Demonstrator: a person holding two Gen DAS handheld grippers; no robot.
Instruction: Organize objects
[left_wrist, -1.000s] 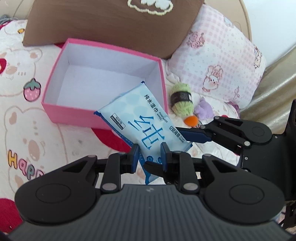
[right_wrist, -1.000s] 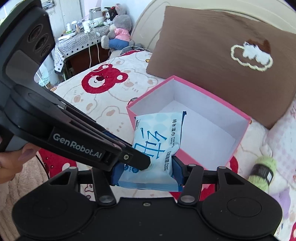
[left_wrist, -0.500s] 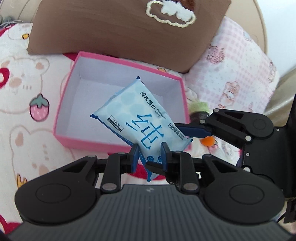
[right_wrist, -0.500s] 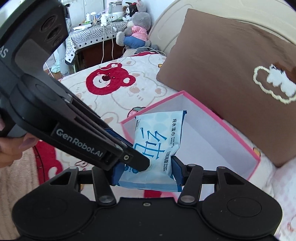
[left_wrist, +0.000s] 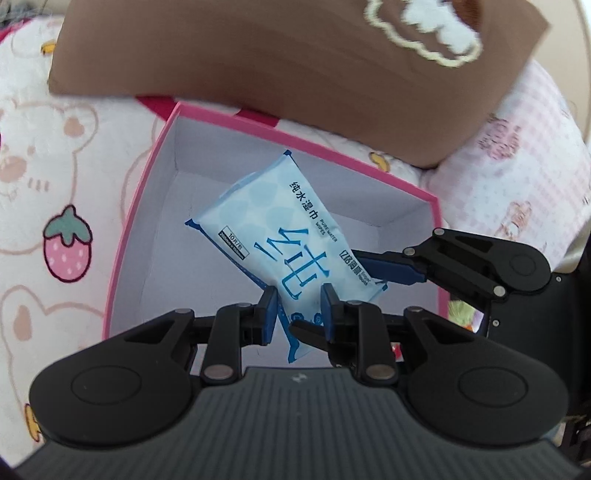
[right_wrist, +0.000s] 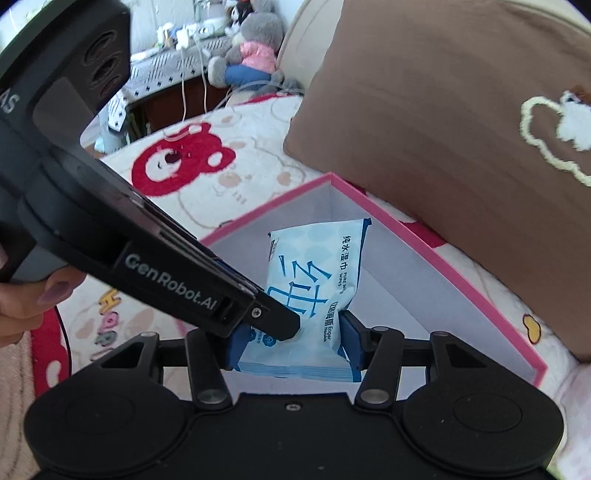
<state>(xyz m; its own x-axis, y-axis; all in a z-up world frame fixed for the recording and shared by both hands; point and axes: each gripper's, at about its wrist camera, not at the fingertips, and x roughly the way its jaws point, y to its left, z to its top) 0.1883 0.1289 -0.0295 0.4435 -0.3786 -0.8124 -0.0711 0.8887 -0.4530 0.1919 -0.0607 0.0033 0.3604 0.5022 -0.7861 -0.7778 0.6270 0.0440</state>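
A light blue pack of wet wipes (left_wrist: 280, 236) hangs above the white inside of an open pink box (left_wrist: 147, 177) on the bed. My left gripper (left_wrist: 299, 310) is shut on the pack's near end. My right gripper (right_wrist: 295, 339) is shut on the same pack (right_wrist: 314, 273) from the right side; its blue fingers (left_wrist: 391, 271) reach in from the right in the left wrist view. In the right wrist view the left gripper's black body (right_wrist: 110, 236) crosses the left half, and the pink box (right_wrist: 424, 236) lies under the pack.
A brown pillow with a cloud patch (left_wrist: 280, 59) leans behind the box. A pink checked pillow (left_wrist: 517, 147) lies at the right. The bedsheet has bear and strawberry prints (left_wrist: 66, 247). A plush toy (right_wrist: 255, 48) and a cluttered table stand far off.
Both grippers have carried the wipes pack forward, from in front of the box's near wall to over its inside. The yarn ball is now hidden behind the right gripper.
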